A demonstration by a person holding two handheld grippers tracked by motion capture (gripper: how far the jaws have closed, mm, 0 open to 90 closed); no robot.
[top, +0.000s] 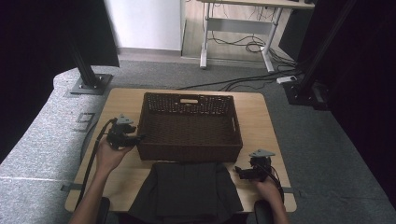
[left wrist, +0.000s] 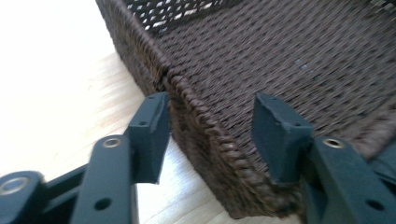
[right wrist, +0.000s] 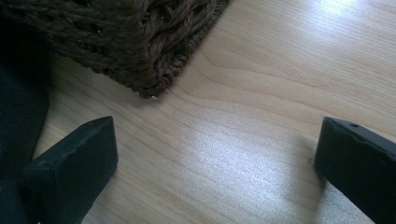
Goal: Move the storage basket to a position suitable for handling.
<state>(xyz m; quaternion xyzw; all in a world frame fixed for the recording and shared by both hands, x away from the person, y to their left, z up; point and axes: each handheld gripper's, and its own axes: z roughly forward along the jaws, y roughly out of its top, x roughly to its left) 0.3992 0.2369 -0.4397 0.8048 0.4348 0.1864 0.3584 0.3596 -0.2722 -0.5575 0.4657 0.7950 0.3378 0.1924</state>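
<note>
A dark brown wicker basket (top: 187, 151) stands in the middle of the wooden table (top: 266, 121), with nothing inside it. A dark folded cloth (top: 187, 189) lies in front of it at the near edge. My left gripper (top: 140, 138) is at the basket's front left corner. In the left gripper view its jaws (left wrist: 210, 121) straddle the basket wall (left wrist: 205, 135), one outside and one inside, and the pads do not press on it. My right gripper (top: 239, 171) rests low by the front right corner. It stands wide open (right wrist: 215, 144) over bare wood, short of the basket corner (right wrist: 140, 51).
Black frame posts on base plates (top: 88, 84) stand on the grey carpet beyond the table's far left and far right. A desk frame with loose cables (top: 247, 46) is farther back. Bare wood shows on both sides of the basket.
</note>
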